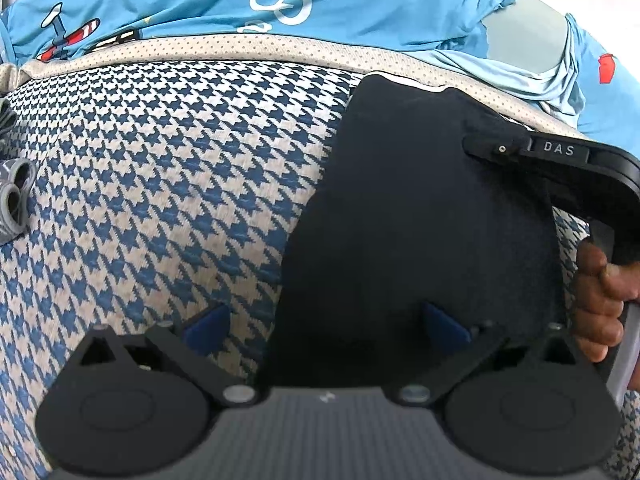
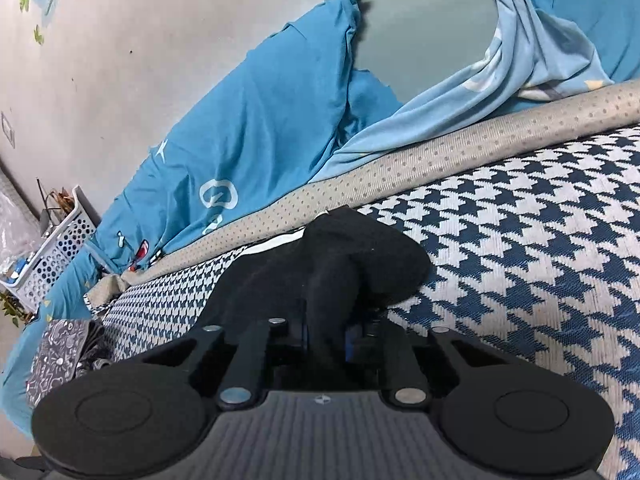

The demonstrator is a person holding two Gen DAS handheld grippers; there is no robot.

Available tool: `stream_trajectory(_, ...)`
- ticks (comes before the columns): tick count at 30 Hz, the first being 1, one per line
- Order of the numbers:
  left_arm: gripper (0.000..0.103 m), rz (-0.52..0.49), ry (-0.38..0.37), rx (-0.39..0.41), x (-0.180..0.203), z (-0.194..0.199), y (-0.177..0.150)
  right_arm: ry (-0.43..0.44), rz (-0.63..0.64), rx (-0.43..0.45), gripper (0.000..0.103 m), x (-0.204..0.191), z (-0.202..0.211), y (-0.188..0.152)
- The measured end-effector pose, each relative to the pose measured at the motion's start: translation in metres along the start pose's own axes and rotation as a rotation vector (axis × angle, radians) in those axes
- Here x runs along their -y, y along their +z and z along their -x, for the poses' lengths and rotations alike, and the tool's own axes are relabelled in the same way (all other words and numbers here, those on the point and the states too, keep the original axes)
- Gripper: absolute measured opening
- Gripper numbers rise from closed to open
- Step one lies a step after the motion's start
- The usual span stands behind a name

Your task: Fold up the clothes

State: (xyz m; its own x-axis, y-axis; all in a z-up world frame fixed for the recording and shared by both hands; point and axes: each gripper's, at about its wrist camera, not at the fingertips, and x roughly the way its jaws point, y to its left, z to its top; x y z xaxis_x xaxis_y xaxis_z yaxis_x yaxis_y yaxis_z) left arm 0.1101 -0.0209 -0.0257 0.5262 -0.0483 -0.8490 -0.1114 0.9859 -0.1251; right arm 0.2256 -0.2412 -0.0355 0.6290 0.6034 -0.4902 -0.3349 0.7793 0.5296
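A black garment [image 1: 420,208] lies on a blue-and-white houndstooth mat [image 1: 160,200]. My left gripper [image 1: 326,326] hovers open over the garment's near edge. Its right blue pad [image 1: 444,324] is above the black cloth and its left pad [image 1: 208,328] is above the mat; neither presses on anything. My right gripper [image 1: 500,148] comes in from the right, held by a hand [image 1: 600,300], and pinches the garment's far right corner. In the right wrist view the right gripper [image 2: 328,336] is shut on a bunched ridge of the black garment [image 2: 360,264].
A blue quilt [image 2: 260,120] with cartoon prints is piled along the mat's far dotted beige border [image 2: 440,160], over a grey pillow [image 2: 420,28]. A grey patterned cloth [image 2: 60,344] lies at the mat's left end. A white perforated basket [image 2: 52,252] stands by the wall.
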Motion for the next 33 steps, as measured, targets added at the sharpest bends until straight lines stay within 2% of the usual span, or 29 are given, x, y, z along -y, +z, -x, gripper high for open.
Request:
stream_trajectory(8, 0.103, -0.013, -0.014, 0.015, 0.005, 0.003, 0.002, -0.082, 0.036, 0.07, 0.013, -0.02, 0.023, 0.004)
stream_trajectory(17, 0.103, -0.062, -0.042, 0.055, 0.017, 0.013, 0.002, -0.264, 0.044, 0.195, 0.012, -0.012, 0.07, 0.015)
stream_trajectory(26, 0.103, -0.067, -0.047, 0.062, 0.021, 0.017, 0.0, -0.512, -0.117, 0.3, 0.012, 0.059, 0.125, 0.029)
stream_trajectory(30, 0.103, -0.083, -0.048, 0.058, 0.026, 0.016, -0.001, -0.56, -0.184, 0.265, 0.014, 0.095, 0.14, 0.023)
stream_trajectory(33, 0.103, -0.102, -0.045, 0.055, 0.031, 0.015, -0.003, -0.565, -0.225, 0.221, 0.023, 0.111, 0.146, 0.017)
